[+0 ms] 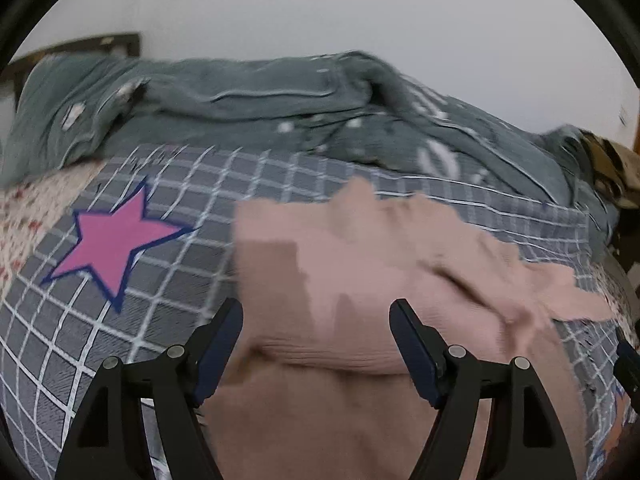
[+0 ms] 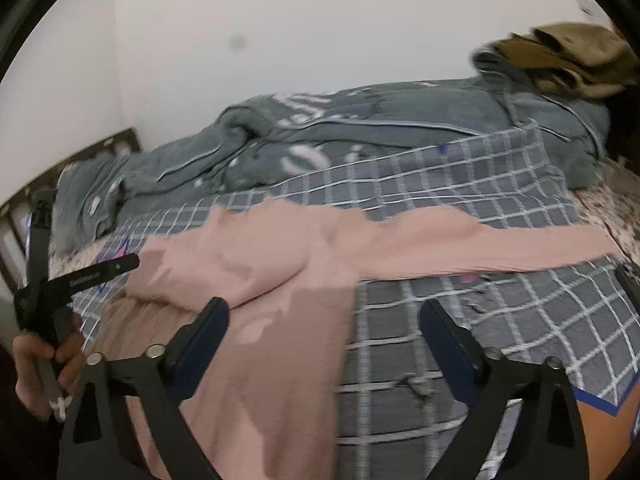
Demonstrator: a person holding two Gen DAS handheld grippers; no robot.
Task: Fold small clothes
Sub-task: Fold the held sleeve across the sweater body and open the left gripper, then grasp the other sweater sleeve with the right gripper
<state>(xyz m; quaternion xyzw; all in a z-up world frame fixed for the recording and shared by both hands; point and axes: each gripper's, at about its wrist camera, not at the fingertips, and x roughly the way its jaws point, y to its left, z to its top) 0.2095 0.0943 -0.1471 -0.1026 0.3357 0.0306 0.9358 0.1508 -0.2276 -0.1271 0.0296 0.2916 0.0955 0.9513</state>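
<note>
A pink garment [image 1: 360, 272] lies spread on the grey checked sheet [image 1: 168, 280], partly bunched, with a sleeve stretching to the right in the right wrist view [image 2: 460, 240]. My left gripper [image 1: 316, 316] is open just above the garment's near part, holding nothing. My right gripper [image 2: 324, 316] is open over the garment's right edge [image 2: 280, 340] and the sheet, holding nothing. The left gripper's body and the hand holding it [image 2: 44, 352] show at the left of the right wrist view. Both views are blurred.
A rumpled grey-green quilt [image 1: 260, 104] lies along the far side of the bed by the white wall. A pink star [image 1: 116, 240] is printed on the sheet at left. A brown cloth [image 2: 568, 60] sits at the far right. A dark headboard [image 1: 80, 48] stands at far left.
</note>
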